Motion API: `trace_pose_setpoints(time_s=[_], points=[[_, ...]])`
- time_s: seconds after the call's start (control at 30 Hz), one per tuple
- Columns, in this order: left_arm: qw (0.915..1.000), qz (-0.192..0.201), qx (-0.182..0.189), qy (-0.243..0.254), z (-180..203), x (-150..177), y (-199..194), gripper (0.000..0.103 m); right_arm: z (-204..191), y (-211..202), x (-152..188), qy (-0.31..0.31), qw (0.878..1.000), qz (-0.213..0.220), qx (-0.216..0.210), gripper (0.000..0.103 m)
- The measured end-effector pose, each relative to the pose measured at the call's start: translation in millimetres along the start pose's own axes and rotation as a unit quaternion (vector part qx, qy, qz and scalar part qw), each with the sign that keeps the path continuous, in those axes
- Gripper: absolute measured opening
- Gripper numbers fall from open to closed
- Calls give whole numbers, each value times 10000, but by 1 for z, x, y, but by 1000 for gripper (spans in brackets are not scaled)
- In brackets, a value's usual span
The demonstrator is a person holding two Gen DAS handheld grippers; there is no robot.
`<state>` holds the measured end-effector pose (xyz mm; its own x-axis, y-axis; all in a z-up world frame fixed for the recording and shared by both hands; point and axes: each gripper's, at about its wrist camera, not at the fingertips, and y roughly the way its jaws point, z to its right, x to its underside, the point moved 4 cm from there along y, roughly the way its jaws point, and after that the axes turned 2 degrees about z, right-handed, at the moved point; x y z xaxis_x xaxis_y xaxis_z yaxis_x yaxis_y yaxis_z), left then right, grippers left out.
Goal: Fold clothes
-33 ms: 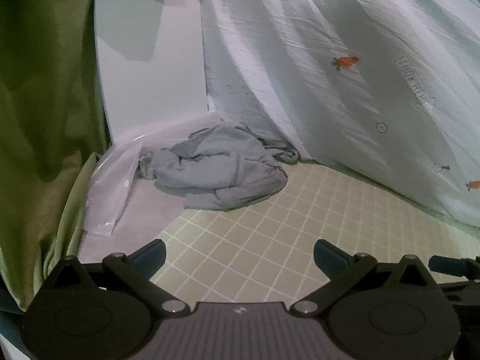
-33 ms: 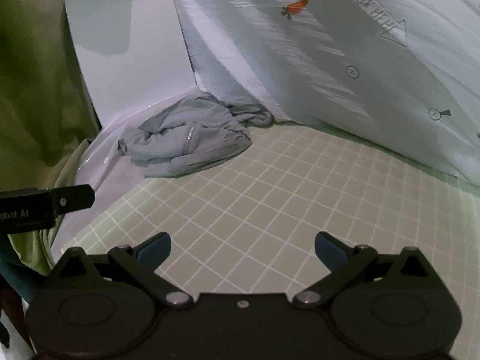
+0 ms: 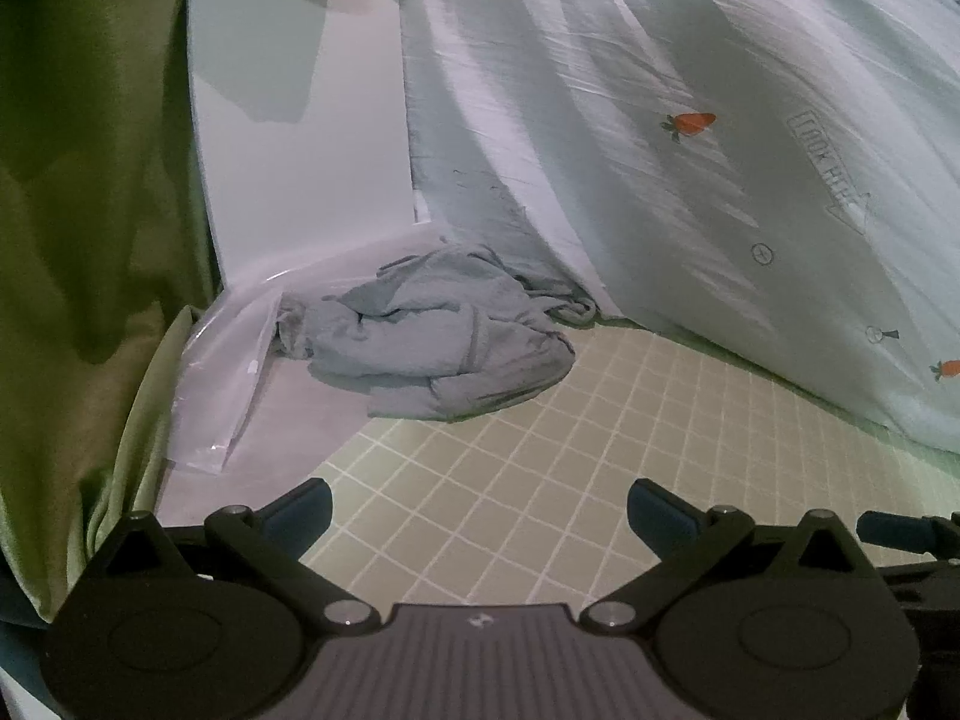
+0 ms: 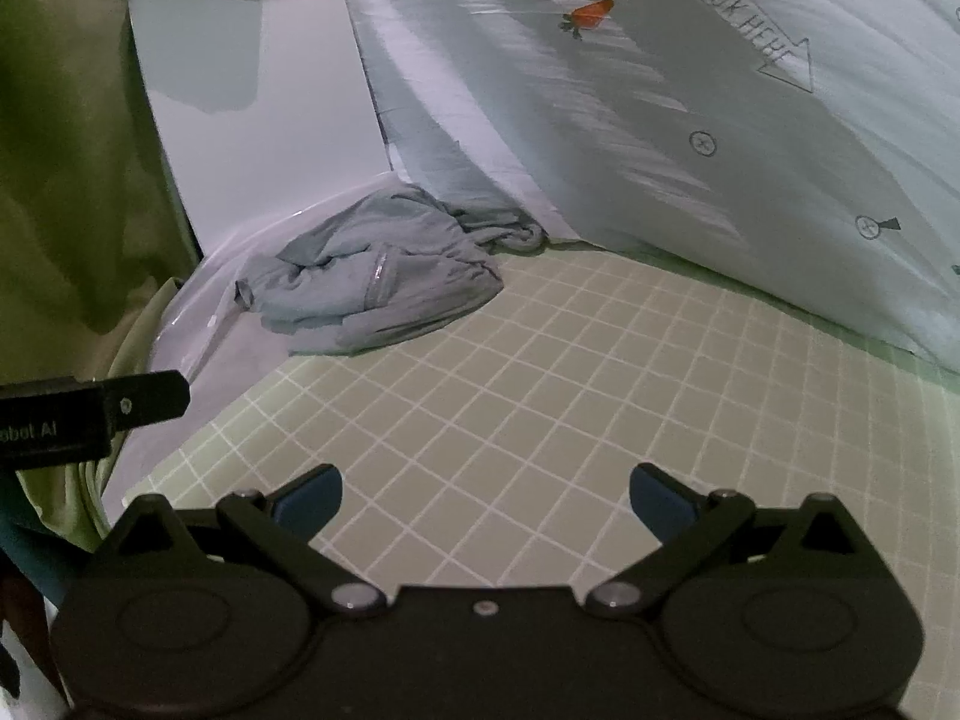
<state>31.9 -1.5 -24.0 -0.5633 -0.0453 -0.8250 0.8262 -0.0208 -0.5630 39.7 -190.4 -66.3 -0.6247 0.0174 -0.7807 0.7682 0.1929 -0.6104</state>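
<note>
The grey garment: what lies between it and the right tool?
Only bare grid-patterned mat lies between the crumpled grey garment and the open right tool; the right wrist view shows this stretch with nothing on it.

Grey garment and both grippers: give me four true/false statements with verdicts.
1. The grey garment lies crumpled, not folded. True.
2. The left gripper is shut on the garment. False: it is open and empty, short of the cloth.
3. The garment lies partly on the checked mat. True.
4. The right gripper is shut. False: its jaws stand wide apart over the mat.
</note>
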Motion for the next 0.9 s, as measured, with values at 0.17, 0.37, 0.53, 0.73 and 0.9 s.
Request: trace_pose_setpoints(time_s=[0.17, 0.37, 0.53, 0.73, 0.9], points=[[10000, 11, -21, -10, 2, 1, 0, 103, -2, 1, -5, -45, 10000, 37, 9, 103], [10000, 5, -27, -7, 3, 2, 0, 103, 3, -1, 0, -94, 9999, 75, -9, 103], [10000, -38, 2, 26, 5, 3, 3, 103, 3, 1, 1, -95, 9999, 27, 62, 103], [9999, -82, 1, 77, 7, 3, 6, 103, 1, 3, 0, -52, 9999, -25, 111, 103], [9999, -116, -14, 78, 6, 3, 8, 103, 3, 5, 0, -1, 9999, -59, 114, 103]])
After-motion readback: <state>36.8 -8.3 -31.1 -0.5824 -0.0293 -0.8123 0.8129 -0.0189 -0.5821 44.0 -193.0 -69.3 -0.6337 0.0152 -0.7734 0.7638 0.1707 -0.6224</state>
